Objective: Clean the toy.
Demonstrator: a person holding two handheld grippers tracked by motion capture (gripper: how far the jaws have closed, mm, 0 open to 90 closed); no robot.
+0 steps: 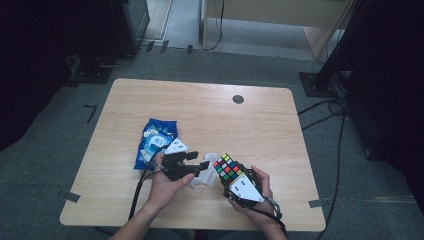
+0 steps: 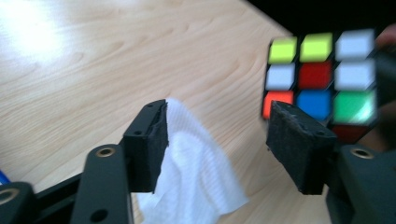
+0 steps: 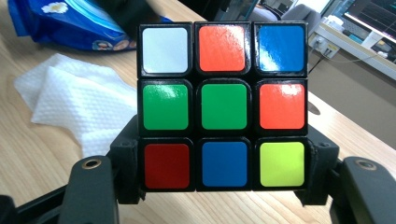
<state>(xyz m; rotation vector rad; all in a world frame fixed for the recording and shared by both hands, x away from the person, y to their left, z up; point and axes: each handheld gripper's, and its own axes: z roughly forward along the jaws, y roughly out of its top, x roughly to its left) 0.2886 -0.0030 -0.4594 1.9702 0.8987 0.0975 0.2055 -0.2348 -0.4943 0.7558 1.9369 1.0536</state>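
The right tongs (image 3: 224,186) clamp the black 3-by-3 puzzle cube with coloured stickers (image 3: 223,105) by its bottom row, raised just above the pale wooden counter (image 1: 210,107). The left tongs (image 2: 219,140) stand released; the white embossed paper wipe (image 2: 196,172) merely leans on 1 pad. Risks: the wipe may slip free, and pressing the cube could twist it out.

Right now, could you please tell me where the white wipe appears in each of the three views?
High view: the white wipe lies low on the table, between the two grippers.
Left gripper view: bottom middle, against the left jaw.
Right gripper view: left side, flat on the table.
Shared landmark: the puzzle cube beside it.
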